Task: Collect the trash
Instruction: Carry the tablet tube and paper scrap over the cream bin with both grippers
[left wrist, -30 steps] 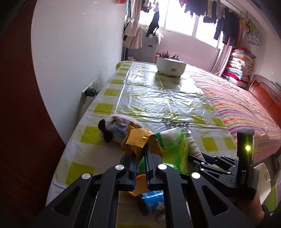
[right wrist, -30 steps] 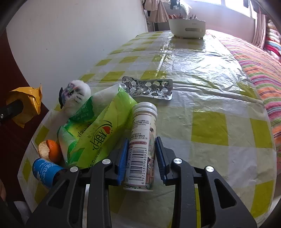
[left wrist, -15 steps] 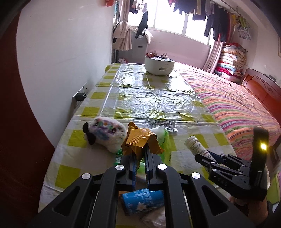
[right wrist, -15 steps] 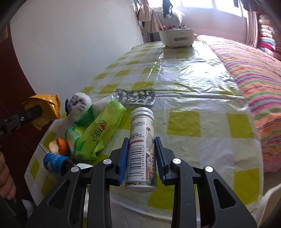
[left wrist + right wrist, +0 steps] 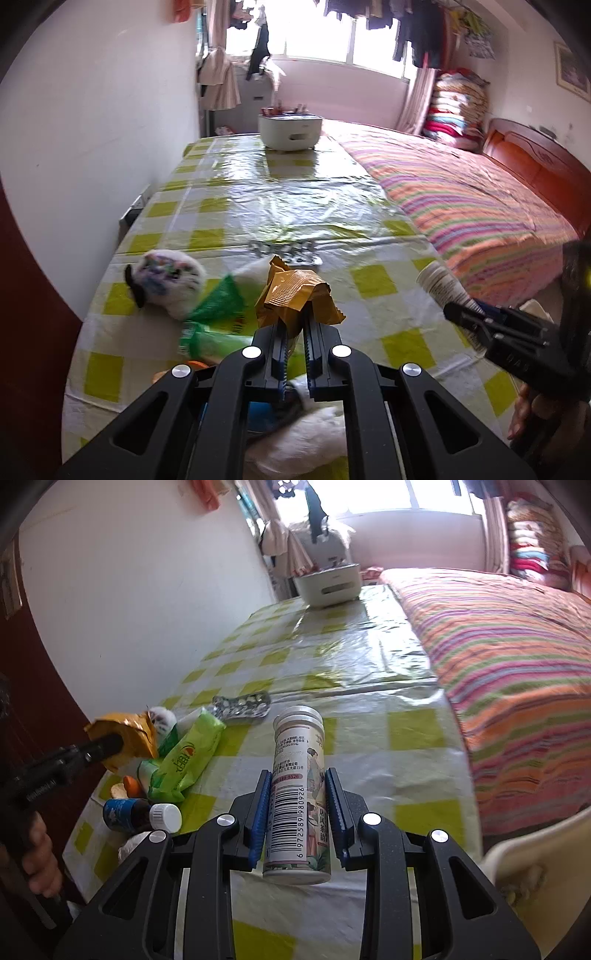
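A crumpled gold foil wrapper (image 5: 295, 295) is pinched in the air above the near table end. A white capped tablet tube (image 5: 298, 794) with barcode label is clamped lengthwise, cap pointing far.

Near table end crowded – green packet (image 5: 186, 760), blue bottle (image 5: 127, 814); far tablecloth (image 5: 295, 192) open.

On my table (image 5: 417, 738), the blister pack (image 5: 242, 705) lies behind the pouch (image 5: 184, 760); bottle (image 5: 142, 814) lies nearest (peel (image 5: 127, 786) between); bed (image 5: 517, 646) alongside, right.
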`<state>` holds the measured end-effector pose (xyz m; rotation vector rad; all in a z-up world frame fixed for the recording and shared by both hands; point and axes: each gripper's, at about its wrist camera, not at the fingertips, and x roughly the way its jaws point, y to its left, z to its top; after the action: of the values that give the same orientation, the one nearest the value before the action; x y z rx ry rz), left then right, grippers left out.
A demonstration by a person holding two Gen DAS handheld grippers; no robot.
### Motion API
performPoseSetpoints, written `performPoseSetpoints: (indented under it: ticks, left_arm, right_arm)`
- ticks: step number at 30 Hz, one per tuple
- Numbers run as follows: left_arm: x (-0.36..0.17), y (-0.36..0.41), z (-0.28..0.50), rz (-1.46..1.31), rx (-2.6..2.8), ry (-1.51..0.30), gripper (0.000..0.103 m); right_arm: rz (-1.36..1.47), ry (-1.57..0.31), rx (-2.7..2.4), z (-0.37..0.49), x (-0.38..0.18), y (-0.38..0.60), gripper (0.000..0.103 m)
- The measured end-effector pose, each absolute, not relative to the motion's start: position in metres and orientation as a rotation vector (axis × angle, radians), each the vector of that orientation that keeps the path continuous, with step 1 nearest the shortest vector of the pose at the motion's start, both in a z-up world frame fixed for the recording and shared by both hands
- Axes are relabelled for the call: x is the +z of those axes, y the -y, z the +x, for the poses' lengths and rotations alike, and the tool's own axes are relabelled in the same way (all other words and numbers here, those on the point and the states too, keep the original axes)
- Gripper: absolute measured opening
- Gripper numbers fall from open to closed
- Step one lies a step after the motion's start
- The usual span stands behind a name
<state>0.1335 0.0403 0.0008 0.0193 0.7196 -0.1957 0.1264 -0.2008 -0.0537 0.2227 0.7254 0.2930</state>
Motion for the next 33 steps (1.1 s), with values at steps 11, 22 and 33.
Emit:
performPoseSetpoints:
  ticks: [11, 22, 33]
  left_arm:
    - [-0.004, 0.017, 0.113, 0.079, -0.325, -0.727, 0.008]
    - [0.001, 0.087, 0.091, 0.110, -0.476, -0.716, 0.008]
    - [-0.005, 0.133, 0.076, 0.147, -0.568, -0.730, 0.008]
  right_arm:
    - [0.291, -0.658, 0.229, 0.085, -0.047, 0.253, 0.028]
    - [0.363, -0.608, 0.133, 0.045, -0.053, 0.303, 0.028]
    - [0.403, -0.537, 0.001, 0.012, -0.050, 0.349, 0.028]
